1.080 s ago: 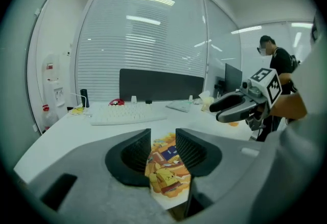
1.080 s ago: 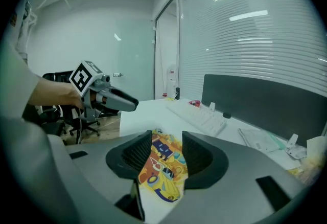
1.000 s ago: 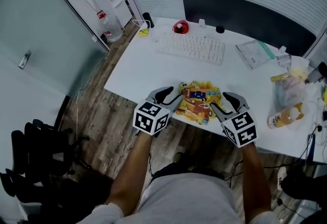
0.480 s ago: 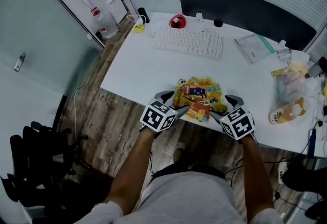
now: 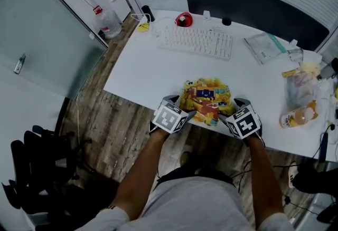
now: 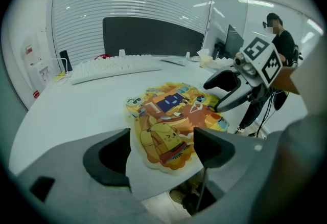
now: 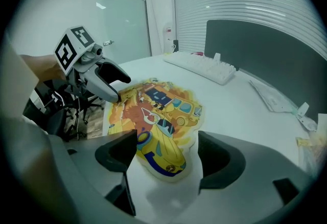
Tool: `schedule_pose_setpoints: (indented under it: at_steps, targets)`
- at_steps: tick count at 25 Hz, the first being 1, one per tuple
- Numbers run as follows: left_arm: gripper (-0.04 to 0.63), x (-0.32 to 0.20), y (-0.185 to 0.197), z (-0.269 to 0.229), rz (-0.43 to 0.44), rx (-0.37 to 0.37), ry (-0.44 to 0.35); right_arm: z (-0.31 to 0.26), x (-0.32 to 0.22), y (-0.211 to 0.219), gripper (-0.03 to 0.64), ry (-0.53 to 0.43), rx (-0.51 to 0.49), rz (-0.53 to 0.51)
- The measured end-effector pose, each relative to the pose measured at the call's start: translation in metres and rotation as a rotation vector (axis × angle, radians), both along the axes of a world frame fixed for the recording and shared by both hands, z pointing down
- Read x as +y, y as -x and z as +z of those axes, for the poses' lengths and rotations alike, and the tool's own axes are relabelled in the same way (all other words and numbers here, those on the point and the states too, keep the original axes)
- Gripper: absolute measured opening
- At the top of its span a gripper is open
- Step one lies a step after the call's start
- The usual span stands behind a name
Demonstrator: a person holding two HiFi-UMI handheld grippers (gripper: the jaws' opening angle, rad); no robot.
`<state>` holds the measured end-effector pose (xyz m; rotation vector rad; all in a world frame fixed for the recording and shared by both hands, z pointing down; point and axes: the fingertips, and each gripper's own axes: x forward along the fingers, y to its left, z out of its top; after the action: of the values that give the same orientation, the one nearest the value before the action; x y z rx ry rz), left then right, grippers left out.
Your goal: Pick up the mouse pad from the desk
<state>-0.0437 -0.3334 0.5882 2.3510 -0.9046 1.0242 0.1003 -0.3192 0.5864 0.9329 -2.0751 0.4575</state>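
Note:
The mouse pad (image 5: 206, 100), a yellow and orange cartoon print, lies flat at the front edge of the white desk (image 5: 142, 77). My left gripper (image 5: 182, 106) is at its left near corner and my right gripper (image 5: 229, 111) at its right near corner. Both are open, and their jaws have just been opening. In the left gripper view the pad (image 6: 171, 115) lies just ahead of and between the wide jaws of my left gripper (image 6: 161, 151), untouched, with the right gripper (image 6: 212, 97) beyond it. In the right gripper view the pad's (image 7: 153, 113) near end sits between the spread jaws of my right gripper (image 7: 166, 154), which do not press on it.
A white keyboard (image 5: 195, 42) and a red object (image 5: 184, 20) sit at the desk's back. A clear packet (image 5: 263, 48) and a plastic bag with a bottle (image 5: 298, 103) are at the right. Dark chairs (image 5: 37, 172) stand on the floor at left.
Both grippers have sunk toward the desk's front edge and tipped further down, and their jaws have spread wider. The mouse pad has not moved.

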Motion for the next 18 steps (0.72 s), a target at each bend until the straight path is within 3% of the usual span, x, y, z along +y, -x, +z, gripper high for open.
schedule_pose_setpoints:
  at_steps: [18]
  targets:
    - [0.379,0.0009,-0.0025,0.0096,-0.023,0.009,-0.028,0.0038,0.0017,0.0021,0.319,0.022,-0.023,0.059]
